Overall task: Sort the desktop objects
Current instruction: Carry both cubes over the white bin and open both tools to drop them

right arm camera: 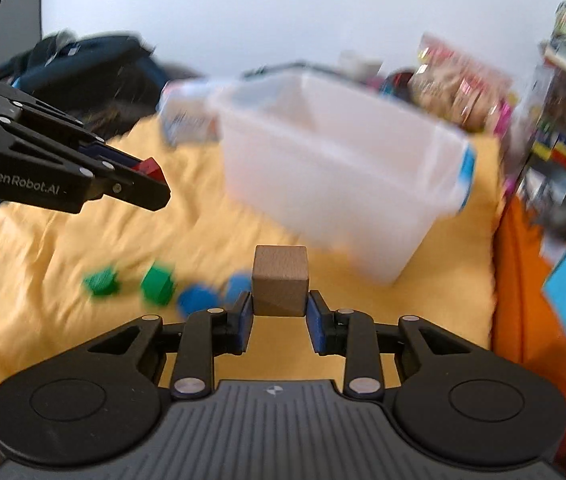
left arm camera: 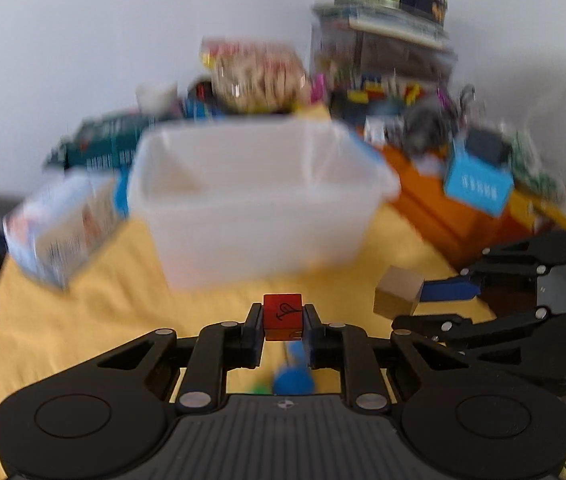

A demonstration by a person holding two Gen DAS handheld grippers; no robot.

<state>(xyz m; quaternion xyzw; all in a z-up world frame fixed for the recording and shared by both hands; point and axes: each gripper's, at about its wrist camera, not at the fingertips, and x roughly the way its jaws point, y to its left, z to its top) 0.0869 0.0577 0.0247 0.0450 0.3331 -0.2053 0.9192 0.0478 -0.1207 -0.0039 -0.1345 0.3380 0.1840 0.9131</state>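
- Left wrist view: the left hand-held gripper (left arm camera: 283, 326) pinches a red cube (left arm camera: 283, 316) above the yellow cloth (left arm camera: 103, 312), just before the clear plastic bin (left arm camera: 251, 200).
- Right wrist view: the right hand-held gripper (right arm camera: 279, 308) clamps a wooden cube (right arm camera: 280, 280); green blocks (right arm camera: 131, 280) lie on the cloth.

My left tongs (left arm camera: 283, 322) were clamped tight, their pads pressed on a small red cube (left arm camera: 283, 316) carried clear of the yellow cloth. My right tongs (right arm camera: 279, 306) gripped a plain wooden cube (right arm camera: 280, 280) between blue pads (right arm camera: 245, 316), jaws a little wider. Both pointed downward at a slant, the right tongs just beside the left, tips apart.
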